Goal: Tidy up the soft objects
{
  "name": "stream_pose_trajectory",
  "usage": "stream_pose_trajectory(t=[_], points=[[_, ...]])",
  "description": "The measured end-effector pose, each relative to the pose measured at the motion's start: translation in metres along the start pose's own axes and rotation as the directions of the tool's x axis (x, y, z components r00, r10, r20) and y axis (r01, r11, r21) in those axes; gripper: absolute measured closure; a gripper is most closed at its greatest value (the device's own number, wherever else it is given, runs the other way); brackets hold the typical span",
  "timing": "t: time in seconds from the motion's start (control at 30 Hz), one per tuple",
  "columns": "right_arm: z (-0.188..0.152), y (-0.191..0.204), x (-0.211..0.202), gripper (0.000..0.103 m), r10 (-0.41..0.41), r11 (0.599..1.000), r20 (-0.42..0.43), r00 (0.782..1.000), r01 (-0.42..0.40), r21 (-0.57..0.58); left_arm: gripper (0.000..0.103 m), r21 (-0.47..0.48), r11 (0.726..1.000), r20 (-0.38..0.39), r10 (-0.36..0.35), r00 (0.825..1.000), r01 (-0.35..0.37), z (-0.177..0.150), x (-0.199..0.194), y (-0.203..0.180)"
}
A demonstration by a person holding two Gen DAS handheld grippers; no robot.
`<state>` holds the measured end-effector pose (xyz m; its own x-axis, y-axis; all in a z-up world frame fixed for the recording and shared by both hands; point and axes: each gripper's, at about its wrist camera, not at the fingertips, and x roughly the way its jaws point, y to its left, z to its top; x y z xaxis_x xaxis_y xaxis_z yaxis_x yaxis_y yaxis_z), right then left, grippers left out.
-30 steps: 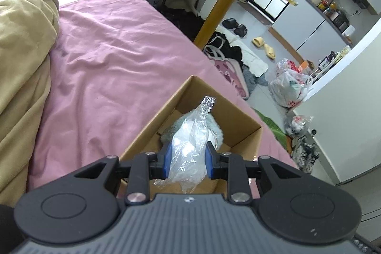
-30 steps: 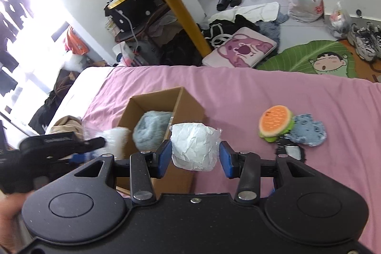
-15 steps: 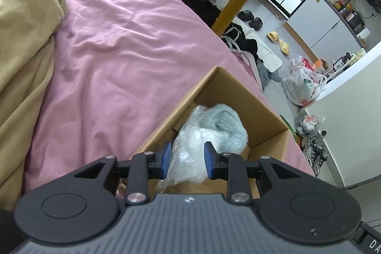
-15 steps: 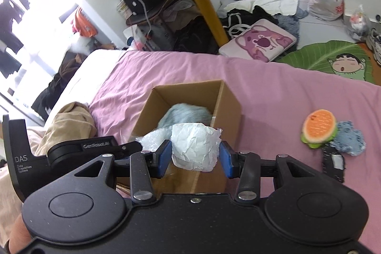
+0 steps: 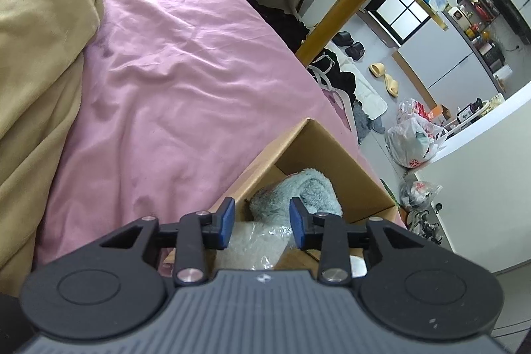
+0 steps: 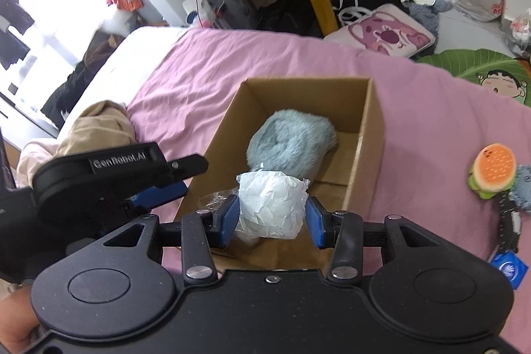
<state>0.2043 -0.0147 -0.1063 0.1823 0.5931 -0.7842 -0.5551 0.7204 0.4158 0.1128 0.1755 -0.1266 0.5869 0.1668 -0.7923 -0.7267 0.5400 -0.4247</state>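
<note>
We're over the cardboard box (image 6: 368, 135) on the pink bed sheet (image 5: 172, 95), and our right gripper (image 6: 272, 216) is clamped on a crumpled white paper bundle (image 6: 270, 208), hanging just above the near end of the box. Our left gripper (image 5: 262, 218) is spread apart with nothing between its pads; beneath it a clear plastic bag (image 5: 255, 243) lies inside the box, next to the fluffy blue plush (image 6: 292, 141) that fills the middle. So we judge the left's item is delivered and the right's drop is the step in hand. Next we'd want the bundle lowered into the free near corner, then the jaws parted. On the sheet to the right, well apart from the box, the burger plush (image 6: 493, 170) waits its turn
</note>
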Motion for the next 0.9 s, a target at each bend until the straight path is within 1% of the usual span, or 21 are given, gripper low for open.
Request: stream_pose_trajectory(t=[0.13, 0.23, 0.3, 0.37, 0.57, 0.63, 0.7, 0.87, 0.9], points=[[-0.005, 0.007, 0.01, 0.06, -0.006, 1.0, -0.04, 0.999, 0.006, -0.009, 0.06, -0.037, 0.999, -0.011, 0.003, 1.0, -0.004, 0.002, 0.0, 0.007], [-0.008, 0.012, 0.015, 0.059, -0.009, 1.0, -0.058, 0.998, 0.008, -0.012, 0.058, -0.054, 0.999, -0.012, -0.002, 1.0, 0.001, 0.003, -0.001, 0.011], [-0.009, 0.015, 0.017, 0.057, -0.007, 1.0, -0.077, 0.997, 0.006, -0.01, 0.056, -0.053, 0.999, -0.014, -0.008, 1.0, 0.007, 0.004, -0.002, 0.012], [-0.01, 0.017, 0.018, 0.051, -0.005, 1.0, -0.085, 0.996, 0.005, -0.005, 0.053, -0.05, 0.999, -0.016, -0.006, 1.0, 0.006, 0.003, -0.002, 0.011], [-0.011, 0.012, 0.007, 0.05, -0.02, 1.0, -0.075, 0.997, 0.021, 0.004, 0.042, -0.05, 0.999, -0.024, 0.02, 1.0, -0.021, 0.004, -0.001, 0.013], [-0.01, 0.01, 0.002, 0.05, -0.023, 1.0, -0.067, 0.998, 0.023, 0.004, 0.035, -0.045, 0.999, -0.025, 0.024, 0.999, -0.025, 0.004, -0.001, 0.012], [-0.008, 0.008, -0.006, 0.05, -0.025, 1.0, -0.056, 0.998, 0.025, 0.0, 0.031, -0.032, 0.999, -0.025, 0.026, 0.999, -0.027, 0.003, -0.002, 0.01], [-0.005, 0.004, -0.021, 0.047, -0.035, 0.999, -0.028, 0.999, 0.035, -0.007, 0.028, -0.001, 1.0, -0.027, 0.022, 0.999, -0.022, 0.001, -0.005, 0.005], [-0.005, 0.002, -0.025, 0.046, -0.037, 0.999, -0.022, 0.999, 0.037, -0.008, 0.026, 0.008, 1.0, -0.029, 0.021, 0.999, -0.021, 0.001, -0.006, 0.003]])
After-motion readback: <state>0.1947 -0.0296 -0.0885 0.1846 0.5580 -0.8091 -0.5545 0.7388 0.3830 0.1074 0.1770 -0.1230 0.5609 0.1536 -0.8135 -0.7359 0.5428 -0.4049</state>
